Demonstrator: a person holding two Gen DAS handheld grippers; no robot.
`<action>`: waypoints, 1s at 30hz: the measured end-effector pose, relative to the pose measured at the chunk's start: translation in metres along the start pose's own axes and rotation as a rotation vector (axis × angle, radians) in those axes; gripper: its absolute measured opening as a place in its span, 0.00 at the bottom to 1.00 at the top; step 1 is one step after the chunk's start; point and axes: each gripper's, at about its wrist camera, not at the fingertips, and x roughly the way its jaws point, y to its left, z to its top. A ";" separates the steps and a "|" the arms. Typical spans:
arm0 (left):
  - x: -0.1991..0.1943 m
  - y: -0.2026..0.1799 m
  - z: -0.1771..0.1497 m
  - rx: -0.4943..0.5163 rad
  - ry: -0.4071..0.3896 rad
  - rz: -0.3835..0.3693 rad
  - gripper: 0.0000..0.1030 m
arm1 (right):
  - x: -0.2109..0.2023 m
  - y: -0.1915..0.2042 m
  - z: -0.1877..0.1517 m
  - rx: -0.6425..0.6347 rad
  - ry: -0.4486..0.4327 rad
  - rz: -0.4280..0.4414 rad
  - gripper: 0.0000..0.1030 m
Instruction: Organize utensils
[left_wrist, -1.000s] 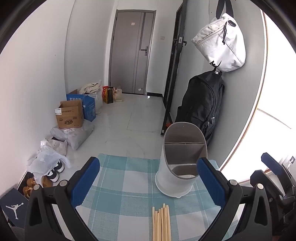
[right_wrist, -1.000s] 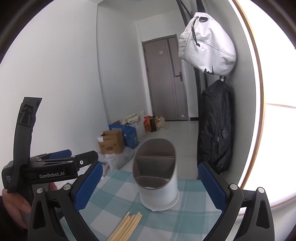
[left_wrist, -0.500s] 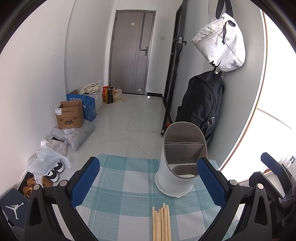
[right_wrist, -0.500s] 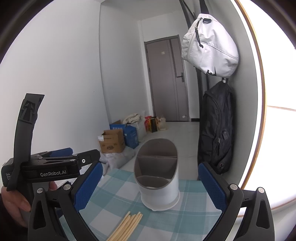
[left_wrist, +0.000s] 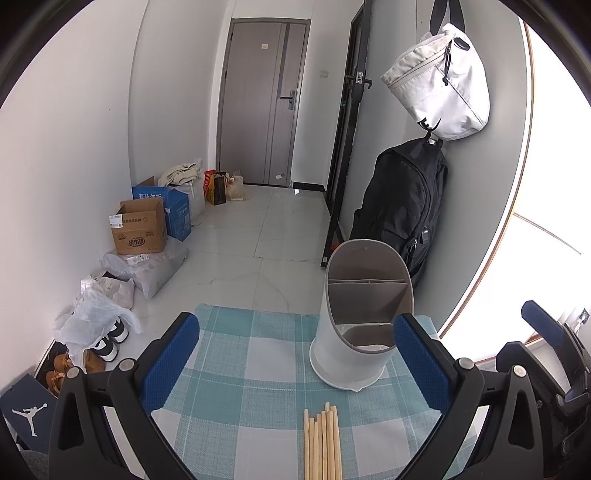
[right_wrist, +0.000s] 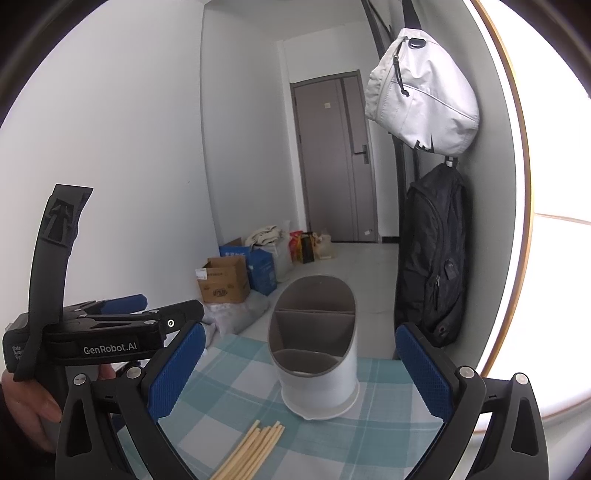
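White walls (left_wrist: 74, 155) stand on the left. A grey door (left_wrist: 258, 99) is far ahead. Boxes (left_wrist: 138, 230) and bags sit on the shiny white floor (left_wrist: 258, 236). A black backpack (left_wrist: 402, 206) hangs on the right, under a white bag (left_wrist: 439, 81). Bright light (right_wrist: 554, 184) comes from the right.

Utensil holder (left_wrist: 360, 332): white, oval, slant-cut top, grey interior with dividers, standing upright on checked cloth; compartments appear empty. Chopsticks (left_wrist: 322, 443): pale wooden bundle lying flat, just before the holder, not touching.

We are seeing bright daylight blowing out the window (left_wrist: 546, 206) on the right; fisheye distortion is bending the edges, dark vignette is ringing both sharp views.
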 end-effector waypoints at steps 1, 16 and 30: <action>0.000 0.000 0.000 0.000 0.000 0.001 0.99 | 0.000 0.000 0.000 0.000 0.000 0.001 1.00; 0.001 0.000 -0.001 0.002 0.001 0.002 0.99 | 0.000 0.002 0.000 -0.009 0.005 0.002 1.00; 0.003 -0.001 -0.006 0.002 0.014 0.003 0.99 | 0.002 0.002 -0.001 -0.011 0.012 0.000 1.00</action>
